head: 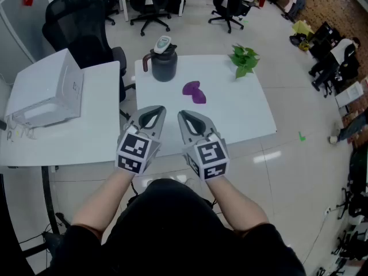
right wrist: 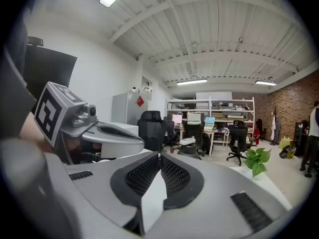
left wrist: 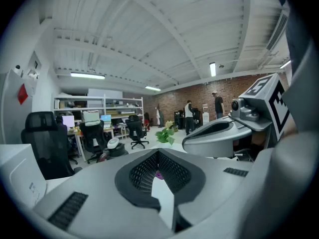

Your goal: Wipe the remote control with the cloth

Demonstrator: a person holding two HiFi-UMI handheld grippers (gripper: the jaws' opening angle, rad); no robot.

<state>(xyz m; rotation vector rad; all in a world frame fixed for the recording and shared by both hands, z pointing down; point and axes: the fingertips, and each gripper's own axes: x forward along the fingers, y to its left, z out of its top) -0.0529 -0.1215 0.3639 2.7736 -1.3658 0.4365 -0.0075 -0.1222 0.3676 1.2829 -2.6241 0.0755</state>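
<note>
My left tool [head: 150, 116] and right tool [head: 190, 119] hang over the near edge of the white surface [head: 236, 117], both closed on nothing. To start well, I'd open one and reach for the purple cloth [head: 194, 92]. It lies crumpled mid-surface, its long axis slanting far-left to near-right. I can't find any remote control.

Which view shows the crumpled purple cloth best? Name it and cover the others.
The head view: the crumpled purple cloth lies whole on the white table. The left gripper view shows only a purple speck through the gap behind its jaws. The right gripper view shows none of it.
</note>
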